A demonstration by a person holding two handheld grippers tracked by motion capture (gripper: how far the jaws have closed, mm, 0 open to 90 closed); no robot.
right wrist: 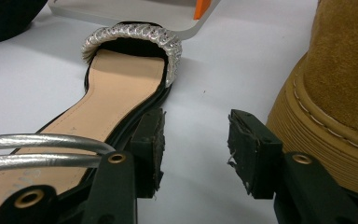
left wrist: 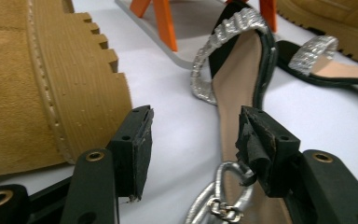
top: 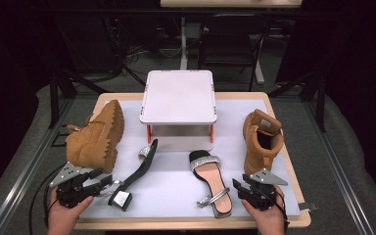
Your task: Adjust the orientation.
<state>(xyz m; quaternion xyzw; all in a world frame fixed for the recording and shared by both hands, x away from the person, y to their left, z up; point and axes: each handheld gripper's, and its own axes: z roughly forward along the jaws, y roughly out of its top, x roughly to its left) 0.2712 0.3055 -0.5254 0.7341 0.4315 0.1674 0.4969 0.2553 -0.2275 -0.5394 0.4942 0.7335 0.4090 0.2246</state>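
My left claw gapes unclenched beside the tipped sandal, its length running away toward the stand, while my right claw waits released.

Sandals between boots, before stand.

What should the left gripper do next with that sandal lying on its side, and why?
Probably slide the left gripper a little toward the tipped sandal and close on its heel end. Its jaws stand open with only the silver ankle strap near them, nothing pinched yet. The tan boot sits close beside, so a small, careful move seems best.
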